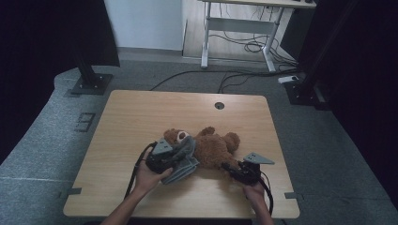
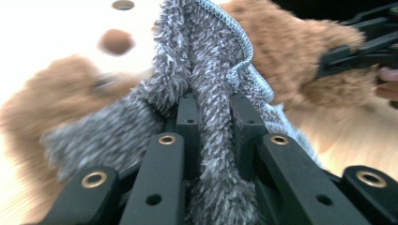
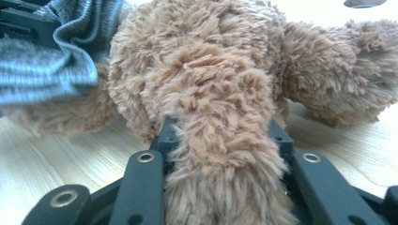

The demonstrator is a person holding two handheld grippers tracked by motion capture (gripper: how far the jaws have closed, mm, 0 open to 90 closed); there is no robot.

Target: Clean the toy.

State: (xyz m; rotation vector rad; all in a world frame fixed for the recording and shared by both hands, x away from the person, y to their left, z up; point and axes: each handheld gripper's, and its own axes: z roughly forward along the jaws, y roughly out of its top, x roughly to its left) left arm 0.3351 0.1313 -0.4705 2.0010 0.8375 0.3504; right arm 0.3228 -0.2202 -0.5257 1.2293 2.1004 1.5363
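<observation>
Surface: light wooden table (image 1: 122, 122) standing mid-frame on grey carpet, white desk frame (image 1: 239, 28) at top | Teddy bear (image 1: 213, 147) lying centre | left gripper (image 1: 174, 161) pinching grey knitted garment (image 2: 206, 93) narrowly over bear | right gripper (image 1: 229, 167) clamping bear's leg (image 3: 220, 154).

In the left gripper view the teddy bear's (image 2: 70, 103) head at the left of the frame is smeared by motion blur, its face unreadable. The grey garment (image 2: 211, 93) runs off the bottom edge between the jaws. In the high view, centre, the garment covers the bear's middle. In the right gripper view a limb, possibly a leg (image 3: 220, 154), leaves the bottom edge.
</observation>
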